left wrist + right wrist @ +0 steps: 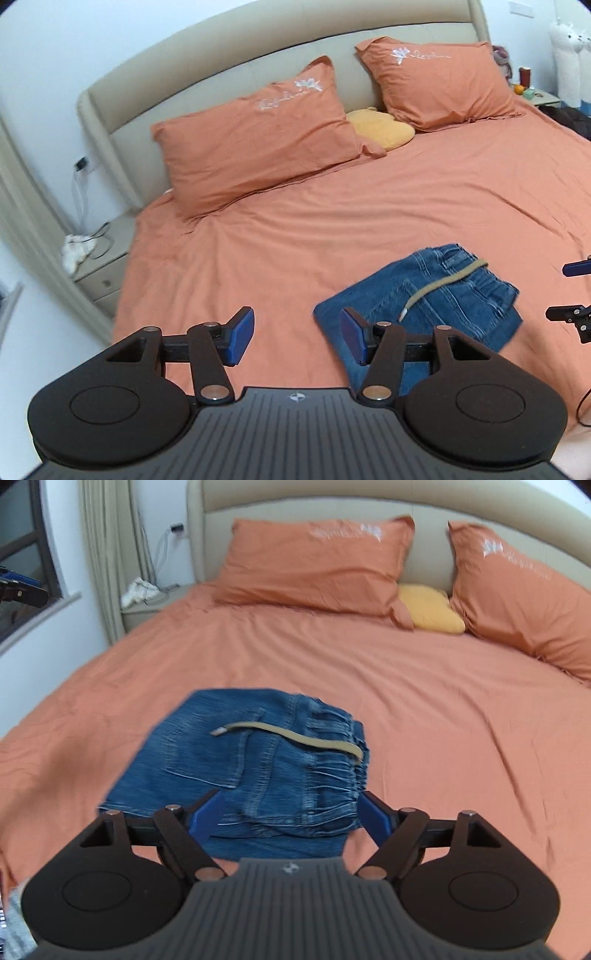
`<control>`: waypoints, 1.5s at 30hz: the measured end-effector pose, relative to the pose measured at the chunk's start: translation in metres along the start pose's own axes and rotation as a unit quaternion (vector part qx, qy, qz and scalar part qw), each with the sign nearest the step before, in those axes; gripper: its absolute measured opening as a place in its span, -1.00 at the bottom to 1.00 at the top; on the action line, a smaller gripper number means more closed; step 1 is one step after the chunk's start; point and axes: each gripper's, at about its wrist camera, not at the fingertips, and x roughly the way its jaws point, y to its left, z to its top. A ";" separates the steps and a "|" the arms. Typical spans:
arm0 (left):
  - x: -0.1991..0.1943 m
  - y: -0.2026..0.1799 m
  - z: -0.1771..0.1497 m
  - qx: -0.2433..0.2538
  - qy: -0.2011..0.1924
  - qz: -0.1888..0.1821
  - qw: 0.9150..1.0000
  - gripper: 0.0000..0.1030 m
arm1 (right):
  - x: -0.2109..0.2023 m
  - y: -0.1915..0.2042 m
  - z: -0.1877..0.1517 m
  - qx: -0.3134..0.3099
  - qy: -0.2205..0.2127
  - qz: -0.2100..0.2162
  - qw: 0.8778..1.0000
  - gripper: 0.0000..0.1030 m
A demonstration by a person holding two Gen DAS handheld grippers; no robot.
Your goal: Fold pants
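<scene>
Orange bedding covers the bed (369,206) from the near edge to the headboard. Nearest, the left claw (297,338) hangs above the sheet with its blue pads spread wide and nothing between them; only bare orange cloth shows in the gap. The right claw (291,818) is likewise spread, its pads apart on either side of the near edge of the pants (258,764) without pressing on them. The pants, blue denim, lie folded into a compact stack flat on the bed, elastic waistband to the right in the right wrist view, with a tan drawstring (295,736) trailing across the top. Farther back, two orange pillows (258,144) lean on the beige headboard (221,51), a yellow cushion (384,127) tucked between them.
</scene>
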 end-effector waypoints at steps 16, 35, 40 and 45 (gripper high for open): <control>-0.095 -0.111 -0.124 -0.174 -0.103 0.033 0.979 0.37 | -0.126 0.062 -0.092 -0.021 -0.118 -0.015 0.993 0.54; -0.029 -0.190 -0.167 -0.202 0.003 0.043 0.978 0.43 | -0.109 0.067 -0.124 0.003 -0.079 0.001 0.997 0.60; -0.022 -0.193 -0.163 -0.201 0.009 0.035 0.979 0.43 | -0.104 0.059 -0.124 0.013 -0.075 -0.004 0.997 0.60; -0.021 -0.194 -0.161 -0.199 0.012 0.032 0.979 0.43 | -0.103 0.055 -0.123 0.021 -0.078 -0.002 0.997 0.60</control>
